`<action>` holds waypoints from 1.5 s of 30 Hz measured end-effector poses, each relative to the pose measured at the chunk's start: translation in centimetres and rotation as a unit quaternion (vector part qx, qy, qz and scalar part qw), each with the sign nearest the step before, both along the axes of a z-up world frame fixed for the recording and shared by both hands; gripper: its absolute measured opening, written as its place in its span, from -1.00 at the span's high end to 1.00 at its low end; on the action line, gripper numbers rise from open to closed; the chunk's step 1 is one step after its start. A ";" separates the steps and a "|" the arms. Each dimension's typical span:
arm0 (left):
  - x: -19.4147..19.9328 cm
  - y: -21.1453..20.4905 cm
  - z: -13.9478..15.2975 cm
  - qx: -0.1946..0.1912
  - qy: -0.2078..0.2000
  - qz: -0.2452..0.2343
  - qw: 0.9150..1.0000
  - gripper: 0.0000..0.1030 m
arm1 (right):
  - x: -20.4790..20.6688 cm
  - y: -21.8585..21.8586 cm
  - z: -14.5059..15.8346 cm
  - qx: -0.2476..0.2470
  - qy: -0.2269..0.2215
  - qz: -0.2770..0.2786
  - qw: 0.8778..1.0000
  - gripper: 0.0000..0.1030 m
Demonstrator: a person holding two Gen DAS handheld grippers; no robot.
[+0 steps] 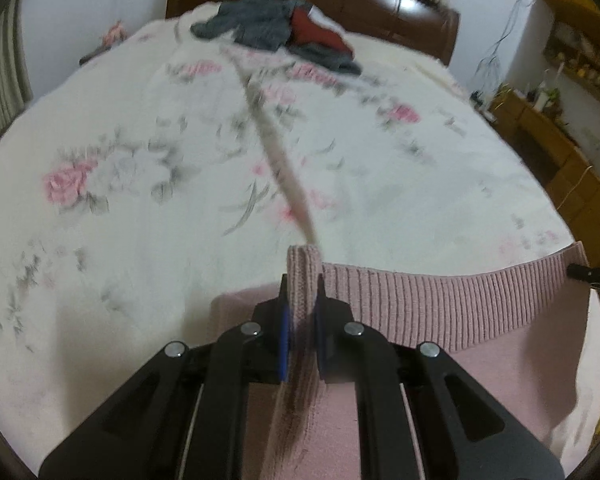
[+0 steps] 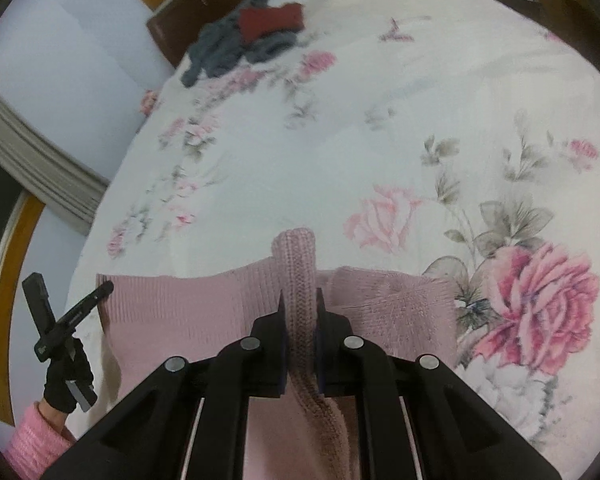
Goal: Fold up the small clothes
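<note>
Your left gripper (image 1: 303, 300) is clamped on a bunched fold of the pink knit garment (image 1: 480, 320), pinched between the blue-faced pads (image 1: 285, 340), with a loop of rib poking up past the fingertips. From that pinch the ribbed hem (image 1: 452, 288) runs off to your right, taut and slightly sagging, to its far corner, where a dark tip of the other tool shows at the frame edge. The rest of the garment hangs below and right of the fingers.

Your right gripper (image 2: 300, 312) is likewise closed on a rolled ridge of the same pink knit (image 2: 172, 312). To its left the ribbed edge stretches flat to a corner; just beyond that corner the left tool and its gloved hand (image 2: 66, 380) appear, with a pink sleeve (image 2: 36, 444) below. To its right a shorter flap ends beside a large printed rose.

Ahead of both tools the floral bedspread (image 1: 140, 220) lies open and bare up to a pile of grey and red clothes (image 1: 276, 32) near the dark headboard (image 1: 380, 4). The bed's left edge drops toward a wall; wooden furniture (image 1: 540, 128) stands off the right edge.
</note>
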State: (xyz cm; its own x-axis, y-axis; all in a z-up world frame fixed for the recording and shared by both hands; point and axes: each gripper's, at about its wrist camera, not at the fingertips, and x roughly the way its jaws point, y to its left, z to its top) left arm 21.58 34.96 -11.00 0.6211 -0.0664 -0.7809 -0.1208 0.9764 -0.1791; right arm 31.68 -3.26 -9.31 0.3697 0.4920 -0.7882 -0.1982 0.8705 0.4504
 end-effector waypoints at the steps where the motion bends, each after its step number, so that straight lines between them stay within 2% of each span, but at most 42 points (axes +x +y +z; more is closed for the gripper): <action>1: 0.2 0.1 -0.8 0.000 0.008 0.003 1.000 0.84 | 0.2 0.1 -0.5 -0.004 0.004 -0.001 1.000 0.81; 4: 0.9 0.5 -2.4 -0.001 0.023 0.009 1.000 0.83 | 0.8 0.3 -2.4 -0.017 0.017 -0.008 1.000 0.81; 8: 1.4 1.1 -3.8 0.001 0.043 0.025 0.999 0.68 | 1.3 -0.2 -3.9 -0.028 0.031 -0.022 0.999 0.78; 10: 1.4 1.6 -4.1 -0.003 0.048 0.033 0.998 0.66 | 1.4 -0.4 -4.3 -0.035 0.034 -0.029 0.998 0.59; 12: 1.2 1.9 -4.0 -0.006 0.049 0.041 0.998 0.44 | 1.5 -0.5 -4.2 -0.046 0.033 -0.033 0.998 0.46; 14: 0.6 2.3 -3.3 -0.007 0.041 0.049 0.998 0.34 | 1.1 -0.7 -3.7 -0.055 0.026 -0.032 0.998 0.44; 16: -0.5 2.3 -1.8 0.002 0.026 0.056 0.998 0.32 | 0.2 -1.3 -2.7 -0.053 0.020 -0.034 0.998 0.20; 17: -1.1 2.0 -1.0 0.006 0.015 0.053 0.998 0.27 | -0.3 -1.6 -2.2 -0.046 0.015 -0.035 0.998 0.19; 19: -2.6 1.1 0.8 0.019 -0.006 0.041 0.999 0.18 | -1.9 -2.3 -1.0 -0.041 0.011 -0.038 0.998 0.11; 21: -4.8 -0.5 2.3 0.019 -0.020 0.007 1.000 0.07 | -4.3 -2.9 -0.4 -0.027 0.020 -0.026 0.999 0.06; 23: -6.5 -2.1 2.8 0.023 -0.018 -0.022 0.999 -0.06 | -6.7 -3.2 -0.4 -0.021 0.030 -0.008 0.999 0.01; 25: -8.7 -4.1 2.6 0.026 -0.005 -0.062 0.998 -0.10 | -9.8 -3.4 -0.9 -0.024 0.045 0.014 0.999 -0.11; 29: -11.1 -6.7 0.8 0.019 0.026 -0.102 0.994 -0.13 | -14.5 -3.6 -3.0 -0.050 0.081 0.033 0.995 -0.14; 30: -11.5 -7.0 0.2 0.015 0.033 -0.105 0.994 -0.14 | -15.2 -3.7 -3.6 -0.048 0.090 0.036 0.994 -0.12; 32: -12.0 -7.5 -1.0 0.013 0.050 -0.106 0.993 -0.14 | -16.3 -3.6 -4.7 -0.052 0.101 0.040 0.993 0.22; 33: -12.1 -7.6 -1.7 0.010 0.060 -0.104 0.993 -0.14 | -16.5 -3.6 -4.9 -0.049 0.102 0.043 0.993 0.66; 34: -12.3 -7.7 -2.3 0.008 0.067 -0.102 0.993 -0.14 | -16.8 -3.7 -5.1 -0.038 0.106 0.041 0.993 0.77; 39: -12.3 -6.5 -5.2 0.000 0.106 -0.080 0.991 -0.13 | -17.3 -4.5 -6.1 -0.050 0.111 0.022 0.992 0.83; 45: -12.5 -6.3 -5.5 -0.008 0.103 -0.077 0.992 -0.13 | -17.2 -5.0 -6.6 -0.035 0.121 0.021 0.992 0.81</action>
